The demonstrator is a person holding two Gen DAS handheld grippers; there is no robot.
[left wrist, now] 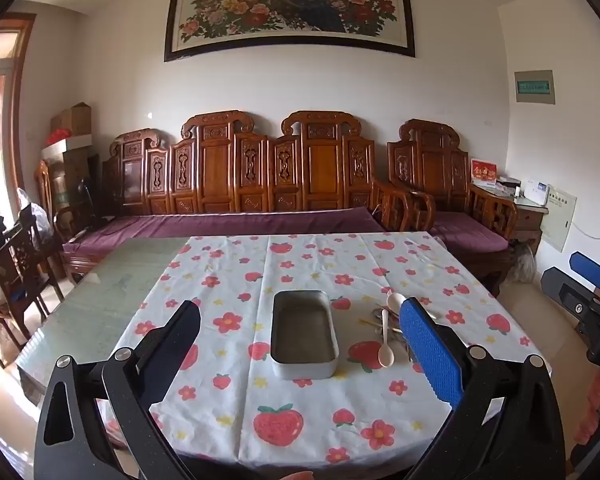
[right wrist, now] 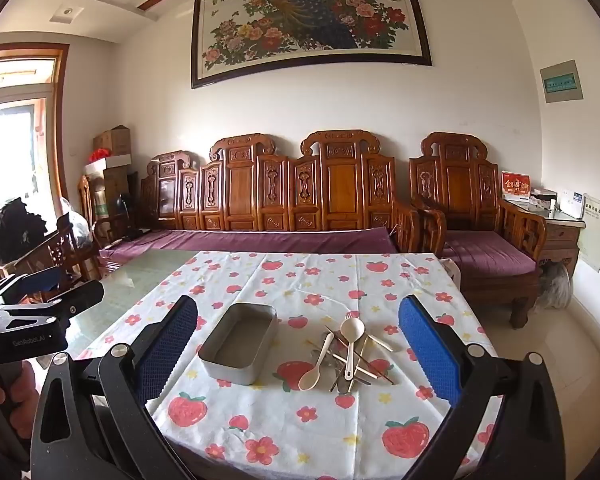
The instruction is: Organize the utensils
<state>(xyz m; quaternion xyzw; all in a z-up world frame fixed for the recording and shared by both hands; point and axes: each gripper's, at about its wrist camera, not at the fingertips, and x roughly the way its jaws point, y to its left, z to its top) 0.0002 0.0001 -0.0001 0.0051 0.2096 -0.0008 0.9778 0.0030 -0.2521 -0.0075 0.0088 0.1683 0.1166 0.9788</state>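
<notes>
An empty grey metal tin (left wrist: 304,334) (right wrist: 240,342) lies on the strawberry-print tablecloth. To its right is a loose pile of utensils (right wrist: 350,356): two cream plastic spoons (right wrist: 352,338), chopsticks and metal cutlery. In the left wrist view the pile (left wrist: 386,320) is partly hidden behind my blue right finger pad. My left gripper (left wrist: 300,344) hovers open above the near half of the table, the tin between its fingers in the picture. My right gripper (right wrist: 298,344) also stands open, above the tin and pile, holding nothing.
The tablecloth (left wrist: 284,400) covers the right part of a glass-topped table (left wrist: 112,292). A carved wooden bench (left wrist: 260,172) with purple cushions runs behind it. Wooden chairs (left wrist: 16,272) stand at the left. A person's hand (right wrist: 4,400) holds the other gripper at the left edge.
</notes>
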